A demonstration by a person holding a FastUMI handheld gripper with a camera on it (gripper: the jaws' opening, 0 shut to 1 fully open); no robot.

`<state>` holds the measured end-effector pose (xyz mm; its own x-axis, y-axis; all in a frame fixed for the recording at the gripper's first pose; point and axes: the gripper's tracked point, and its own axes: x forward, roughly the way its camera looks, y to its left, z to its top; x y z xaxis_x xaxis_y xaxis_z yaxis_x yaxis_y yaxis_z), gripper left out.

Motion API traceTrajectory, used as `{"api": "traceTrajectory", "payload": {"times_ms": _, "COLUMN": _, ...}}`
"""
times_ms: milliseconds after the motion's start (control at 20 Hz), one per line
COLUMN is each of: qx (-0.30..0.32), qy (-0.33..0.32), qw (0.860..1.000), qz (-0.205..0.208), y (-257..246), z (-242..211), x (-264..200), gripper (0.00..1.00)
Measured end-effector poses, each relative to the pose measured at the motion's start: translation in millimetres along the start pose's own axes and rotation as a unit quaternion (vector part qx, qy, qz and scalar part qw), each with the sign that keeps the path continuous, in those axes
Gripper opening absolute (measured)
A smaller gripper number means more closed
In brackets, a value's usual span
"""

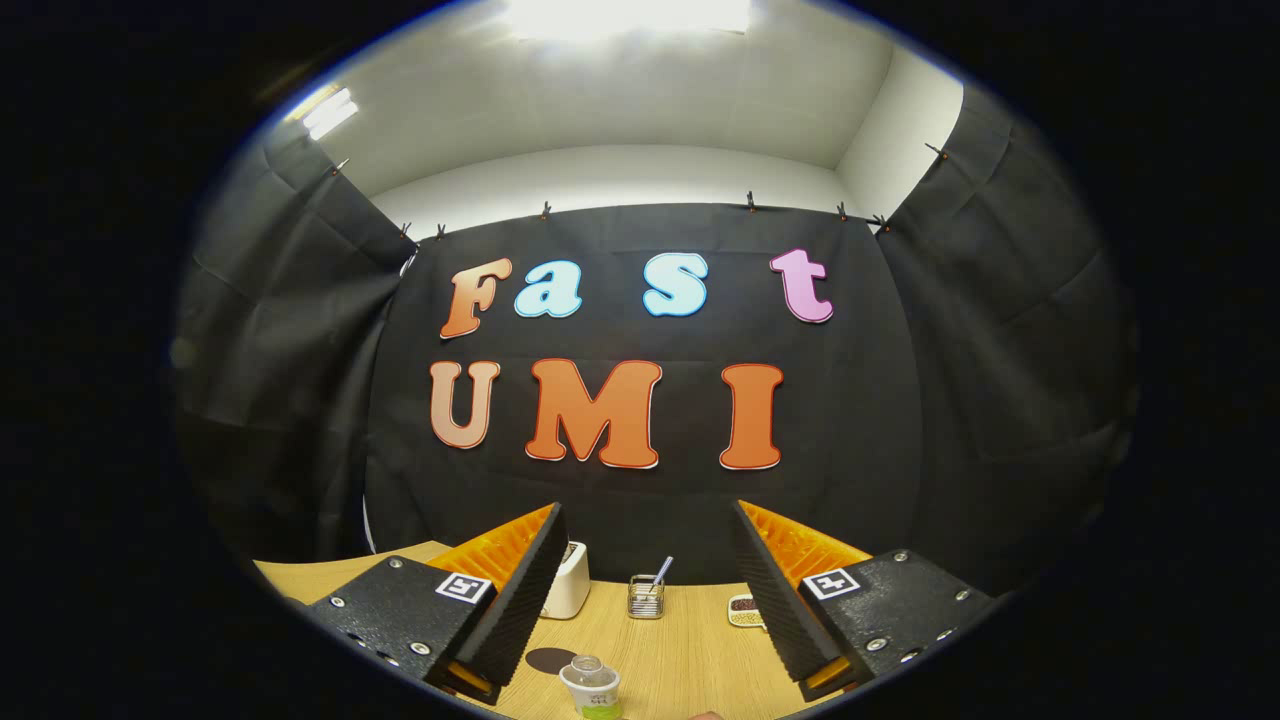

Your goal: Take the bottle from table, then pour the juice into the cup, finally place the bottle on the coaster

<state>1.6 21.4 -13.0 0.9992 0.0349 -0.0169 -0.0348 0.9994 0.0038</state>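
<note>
Gripper view looks forward over a wooden surface (690, 650) toward the black cloth wall of the booth. The jaws stand wide apart with nothing between them, the gripper (640, 590) held above the surface and touching nothing.

Low between the two fingers sits a small white cup (591, 692) with a green band near its base. A clear, round-topped thing rises just behind the cup, touching it or nearly so; it may be the bottle (586, 666), but too little of it shows to be sure. Just beside them, toward the left finger, a dark round coaster (551, 660) lies flat on the surface, bare on top.

Farther back, near the wall, three other things stand in a loose row. A white boxy holder (567, 594) is partly hidden by the left finger. A small clear glass (646, 597) with a thin straw or spoon leaning in it stands about midway between the fingers. A small white dish (744, 610) with dark and pale contents lies beside the right finger, partly covered by it.

Overhead, a bright ceiling light (630, 15) glares above the white upper walls.
</note>
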Motion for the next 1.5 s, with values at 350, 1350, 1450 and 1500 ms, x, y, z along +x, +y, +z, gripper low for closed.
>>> {"api": "traceTrajectory", "payload": {"times_ms": 350, "qx": 0.019, "qy": 0.027, "qw": 0.999, "qz": 0.014, "y": 12, "z": -39, "x": 1, "gripper": 0.97}}
{"api": "traceTrajectory", "payload": {"times_ms": 1350, "qx": -0.001, "qy": 0.119, "qw": 0.992, "qz": 0.041, "y": 50, "z": -218, "x": -11, "gripper": 0.98}}
{"api": "traceTrajectory", "payload": {"times_ms": 1450, "qx": 0.001, "qy": 0.134, "qw": 0.99, "qz": 0.039, "y": 51, "z": -236, "x": -12, "gripper": 0.98}}
{"api": "traceTrajectory", "payload": {"times_ms": 1500, "qx": 0.005, "qy": 0.14, "qw": 0.989, "qz": 0.039, "y": 52, "z": -244, "x": -12, "gripper": 0.98}}
